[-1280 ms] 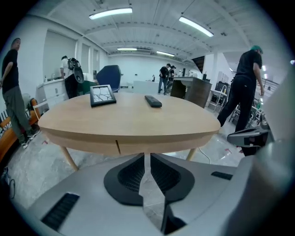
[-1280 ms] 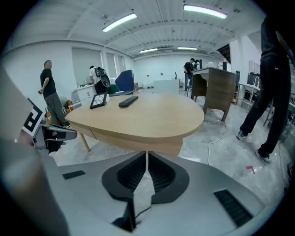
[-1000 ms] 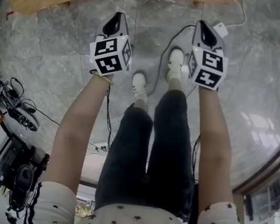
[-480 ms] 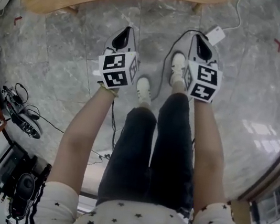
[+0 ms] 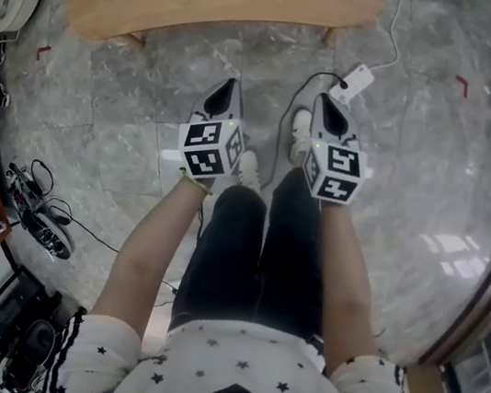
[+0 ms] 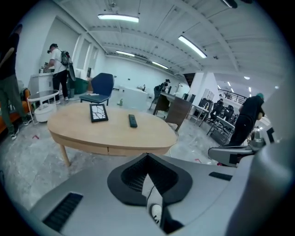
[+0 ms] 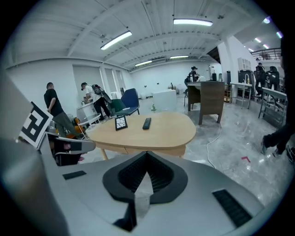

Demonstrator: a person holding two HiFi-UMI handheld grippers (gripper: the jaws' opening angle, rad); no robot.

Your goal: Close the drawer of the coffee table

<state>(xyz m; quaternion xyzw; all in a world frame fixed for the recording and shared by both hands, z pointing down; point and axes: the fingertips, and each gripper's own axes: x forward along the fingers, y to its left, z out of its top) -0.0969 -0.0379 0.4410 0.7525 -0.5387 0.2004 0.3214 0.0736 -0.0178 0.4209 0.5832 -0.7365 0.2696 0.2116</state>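
Left tool point(image 5: 228, 87), right tool point(image 5: 324, 102): jaws together.

Open-plan office or lab floor. Strip lights point(image 6: 118, 18) are running across a white ceiling at top. People point(image 6: 59, 64) are standing at a counter upper left, and another is standing by dark desks point(image 7: 209, 99) right of centre. A blue chair point(image 6: 102, 85) is sitting behind the table point(image 6: 110, 133). Cables point(image 5: 38, 212) and gear are lying on the marble floor point(image 5: 112, 103), lower left of the head view.

A black-framed picture point(image 6: 98, 112) lies flat. Just right of the picture lies a dark remote point(image 6: 132, 120). Behind the picture stands a blue chair point(image 6: 102, 85), and well left of it a white round stand point(image 6: 44, 100).
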